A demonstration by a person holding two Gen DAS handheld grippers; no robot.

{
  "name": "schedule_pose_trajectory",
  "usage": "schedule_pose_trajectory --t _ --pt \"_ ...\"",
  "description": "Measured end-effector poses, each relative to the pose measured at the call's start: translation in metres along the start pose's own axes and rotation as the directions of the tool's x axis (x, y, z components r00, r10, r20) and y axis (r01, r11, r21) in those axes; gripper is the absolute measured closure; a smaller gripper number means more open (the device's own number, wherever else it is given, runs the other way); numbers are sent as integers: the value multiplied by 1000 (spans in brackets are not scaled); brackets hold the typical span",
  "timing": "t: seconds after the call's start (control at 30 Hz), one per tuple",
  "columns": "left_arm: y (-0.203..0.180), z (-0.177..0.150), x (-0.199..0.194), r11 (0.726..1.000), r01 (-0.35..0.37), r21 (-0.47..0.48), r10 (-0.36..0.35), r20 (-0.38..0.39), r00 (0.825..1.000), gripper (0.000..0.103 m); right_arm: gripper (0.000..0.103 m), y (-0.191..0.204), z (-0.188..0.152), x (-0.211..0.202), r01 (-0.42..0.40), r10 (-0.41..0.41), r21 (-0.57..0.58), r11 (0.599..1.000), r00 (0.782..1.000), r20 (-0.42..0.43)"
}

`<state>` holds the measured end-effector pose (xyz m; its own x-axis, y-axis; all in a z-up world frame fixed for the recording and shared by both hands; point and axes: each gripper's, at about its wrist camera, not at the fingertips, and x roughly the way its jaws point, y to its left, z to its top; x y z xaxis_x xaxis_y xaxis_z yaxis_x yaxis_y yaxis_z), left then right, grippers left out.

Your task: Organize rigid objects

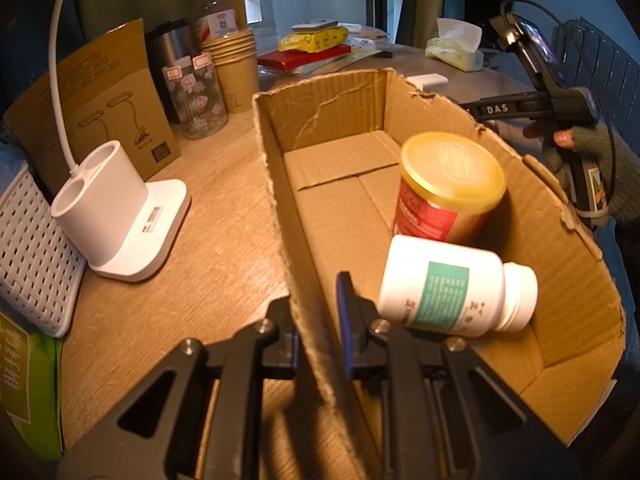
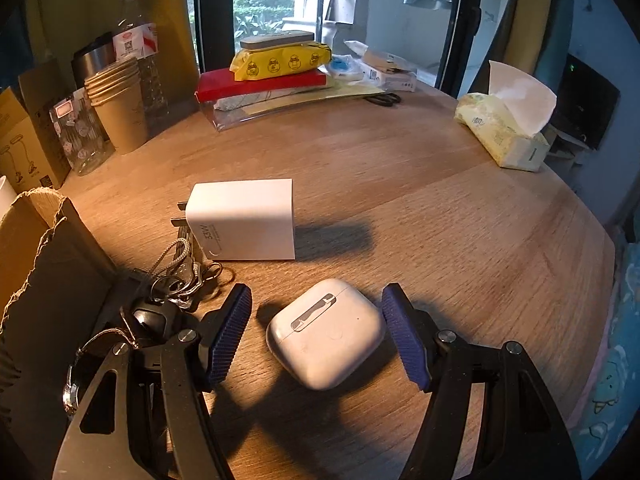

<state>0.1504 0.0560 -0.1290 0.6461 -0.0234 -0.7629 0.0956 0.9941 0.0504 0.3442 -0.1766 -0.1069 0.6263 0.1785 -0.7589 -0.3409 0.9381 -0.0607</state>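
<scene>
My left gripper [image 1: 320, 320] is shut on the near left wall of an open cardboard box [image 1: 276, 184], one blue pad on each side of the wall. Inside the box a red can with a yellow lid [image 1: 450, 184] stands upright, and a white pill bottle [image 1: 452, 286] lies on its side in front of it. In the right wrist view my right gripper [image 2: 316, 334] is open, and a white earbud case [image 2: 326, 332] lies on the table between its fingers [image 2: 230, 332] without touching them. A white charger block [image 2: 244, 220] and a bunch of keys [image 2: 176, 284] lie just beyond.
A white lamp base [image 1: 120, 216], a white basket [image 1: 28, 248], paper cups [image 1: 236, 64], a glass jar [image 1: 196, 96] and a water bottle [image 1: 212, 4] stand left of the box. A tissue pack [image 2: 504, 132] sits far right, stacked packets [image 2: 272, 76] at the back. The box's corner [image 2: 36, 248] stands left of my right gripper.
</scene>
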Motion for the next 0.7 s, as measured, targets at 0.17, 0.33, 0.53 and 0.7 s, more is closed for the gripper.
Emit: schedule_pose_trajectory --t 0.17,0.33,0.53,0.7 --pt "0 0 0 1000 -1 0 1 0 1000 87 43 2 0 0 4 -4 -6 1000 1000 1" --pt "0 0 0 1000 0 0 0 0 1000 86 44 3 -2 -5 11 -11 -5 1000 1000 15" --pt "0 0 0 1000 0 0 0 0 1000 86 76 3 -5 -16 17 -18 10 1000 998 54" --pt "0 0 0 1000 0 0 0 0 1000 86 84 4 -3 -20 22 -22 3 1000 998 66"
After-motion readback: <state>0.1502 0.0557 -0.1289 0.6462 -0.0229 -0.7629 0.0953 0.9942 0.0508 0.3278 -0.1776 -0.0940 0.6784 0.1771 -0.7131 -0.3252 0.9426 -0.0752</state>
